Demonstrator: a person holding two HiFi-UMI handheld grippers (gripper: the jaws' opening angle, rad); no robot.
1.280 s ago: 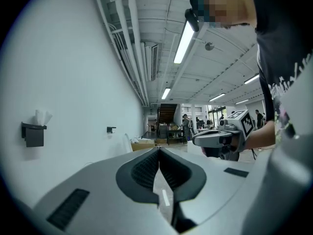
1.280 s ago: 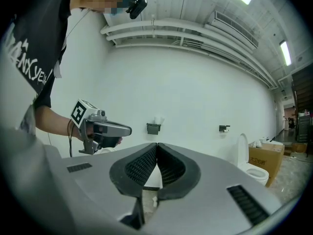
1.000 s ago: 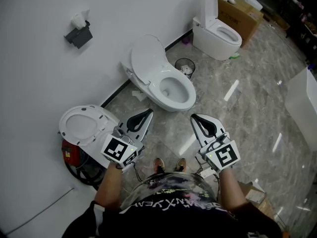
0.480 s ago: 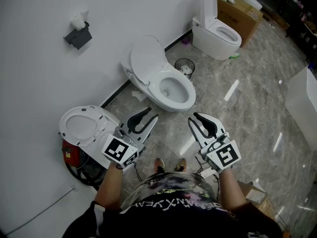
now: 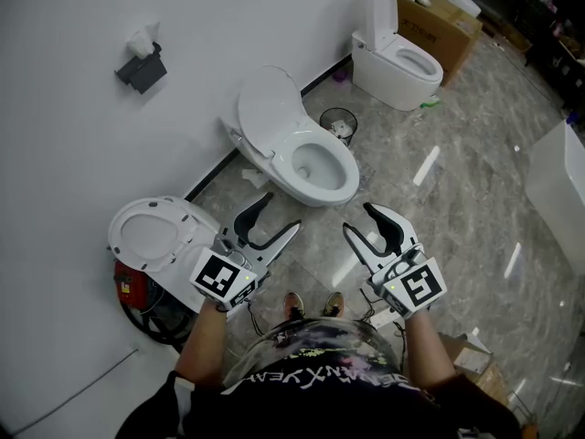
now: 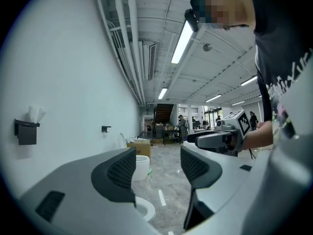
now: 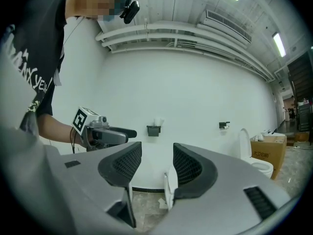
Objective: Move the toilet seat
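A loose white toilet seat (image 5: 151, 231) leans against the wall at the left, just ahead of my left gripper (image 5: 279, 213). A white toilet (image 5: 315, 163) with its lid (image 5: 270, 108) raised stands on the floor in front of both grippers. My right gripper (image 5: 358, 219) hovers beside the left one, above the marble floor. Both grippers' jaws have just been opening and are open, with nothing between them. The left gripper view shows its jaws (image 6: 156, 163) apart over the floor. Between the right gripper's jaws (image 7: 156, 165) the raised lid (image 7: 169, 187) shows far off.
A second toilet (image 5: 398, 58) and a cardboard box (image 5: 443, 21) stand at the back right. A small waste bin (image 5: 341, 122) sits by the wall, with a tissue holder (image 5: 142, 62) mounted higher up. A red item with cables (image 5: 137, 291) lies under the loose seat.
Both grippers' jaws went from shut to spread apart. The hands stayed nearly where they were.
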